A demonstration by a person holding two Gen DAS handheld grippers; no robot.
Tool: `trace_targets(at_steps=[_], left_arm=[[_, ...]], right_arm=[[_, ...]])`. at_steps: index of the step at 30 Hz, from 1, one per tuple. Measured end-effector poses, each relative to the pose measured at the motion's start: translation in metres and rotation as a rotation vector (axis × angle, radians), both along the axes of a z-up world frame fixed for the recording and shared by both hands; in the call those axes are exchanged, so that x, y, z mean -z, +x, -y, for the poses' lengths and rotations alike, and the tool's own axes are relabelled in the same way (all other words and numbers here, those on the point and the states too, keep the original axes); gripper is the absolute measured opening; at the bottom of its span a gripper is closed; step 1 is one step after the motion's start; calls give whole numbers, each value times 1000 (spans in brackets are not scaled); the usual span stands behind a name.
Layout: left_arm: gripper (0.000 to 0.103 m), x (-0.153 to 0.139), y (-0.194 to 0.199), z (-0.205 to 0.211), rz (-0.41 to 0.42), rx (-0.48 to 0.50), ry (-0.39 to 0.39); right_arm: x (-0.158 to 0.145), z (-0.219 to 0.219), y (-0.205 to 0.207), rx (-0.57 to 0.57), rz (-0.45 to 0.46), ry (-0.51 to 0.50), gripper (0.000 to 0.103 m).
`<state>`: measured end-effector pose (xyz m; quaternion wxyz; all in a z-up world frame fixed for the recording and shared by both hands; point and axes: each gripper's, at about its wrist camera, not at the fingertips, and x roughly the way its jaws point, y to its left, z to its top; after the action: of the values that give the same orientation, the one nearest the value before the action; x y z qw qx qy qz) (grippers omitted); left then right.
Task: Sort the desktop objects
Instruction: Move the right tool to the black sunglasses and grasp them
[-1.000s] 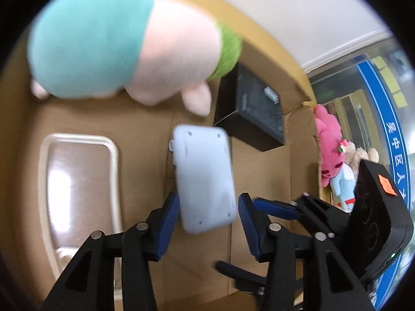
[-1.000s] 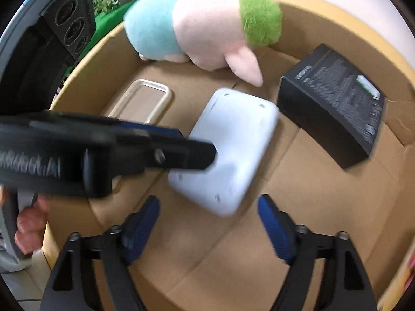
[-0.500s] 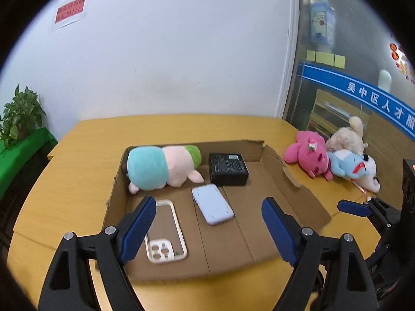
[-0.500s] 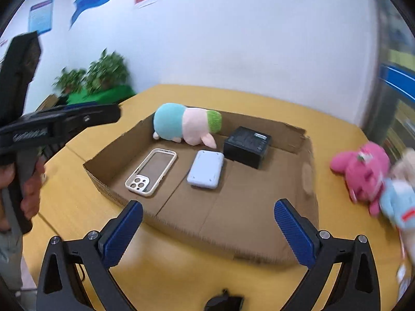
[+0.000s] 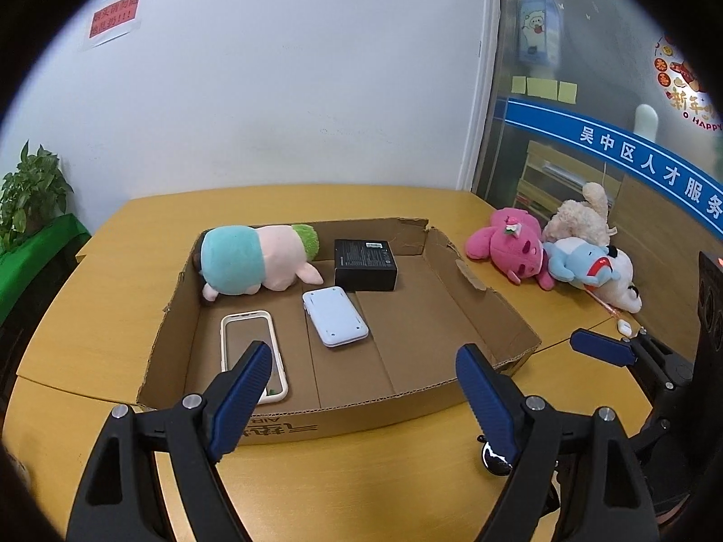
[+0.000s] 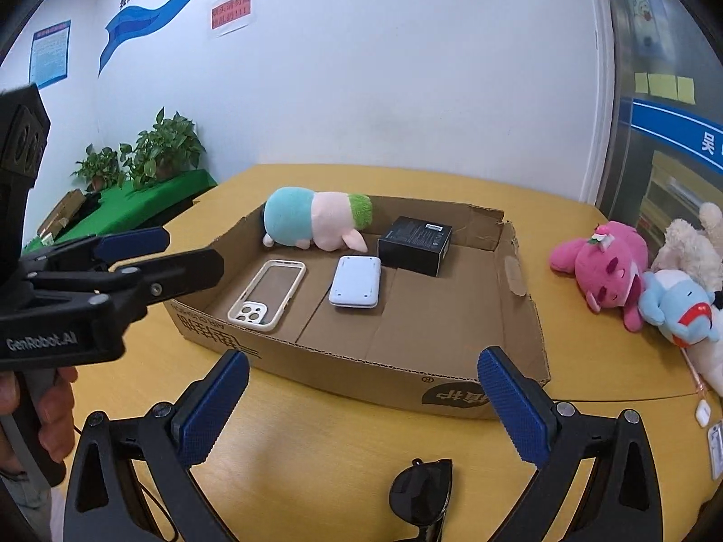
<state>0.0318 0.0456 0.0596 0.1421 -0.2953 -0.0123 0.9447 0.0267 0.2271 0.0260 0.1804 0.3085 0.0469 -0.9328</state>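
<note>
A shallow cardboard box (image 5: 388, 399) (image 6: 456, 395) lies on the yellow table. In it lie a teal-pink-green plush (image 5: 253, 264) (image 6: 316, 219), a black box (image 5: 365, 264) (image 6: 415, 244), a white flat device (image 5: 334, 323) (image 6: 356, 287) and a clear phone case (image 5: 251, 352) (image 6: 267, 287). Black sunglasses (image 6: 420, 497) (image 5: 495, 456) lie on the table in front of the box. My left gripper (image 5: 361, 402) is open and empty, held before the box. My right gripper (image 6: 363, 411) is open and empty above the sunglasses.
Pink (image 5: 510, 246) (image 6: 605, 262), blue (image 5: 580, 262) (image 6: 682, 305) and cream (image 5: 583, 217) plush toys lie on the table right of the box. A small white earbud case (image 5: 625, 326) (image 6: 701, 413) lies near them. Potted plants (image 6: 149, 149) stand at the far left.
Both grippers have pulled back from inside the box to the table in front of it. The white device now lies free in the box. Both jaws stand wider open.
</note>
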Motion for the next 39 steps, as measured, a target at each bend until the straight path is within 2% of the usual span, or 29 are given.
trace_targets(at_steps=[6,10,16,19,23,28,30,34,35,39], left_arm=[[84,5,4,0,-11,-11,-10],[84,16,8,-3,6,3,-22],[84,45,11,-12,86,40,-29],[84,62,10,-18,151,79,0],[84,83,8,-32,212,120,-6],[84,107,0,-52,315,201,24],[84,117,-4,-59,370,237,59],[84,141,-10,-72,483,294,130],[84,146,-10,-75,504,305,148],[82,160,-11,-84,579,351,231]], right_arm=[[5,-8,2,-7,-22,-4,103],[17,-13,4,1,-4,11,103],[44,-31,9,-5,47,8,103],[66,-52,15,7,112,-9,103],[106,-84,26,41,273,-79,103],[140,-83,46,13,352,-35,102],[147,-76,52,-9,365,-21,99],[154,-57,61,-18,329,95,93],[155,-53,63,-9,312,134,87],[153,-51,66,-18,292,137,69]])
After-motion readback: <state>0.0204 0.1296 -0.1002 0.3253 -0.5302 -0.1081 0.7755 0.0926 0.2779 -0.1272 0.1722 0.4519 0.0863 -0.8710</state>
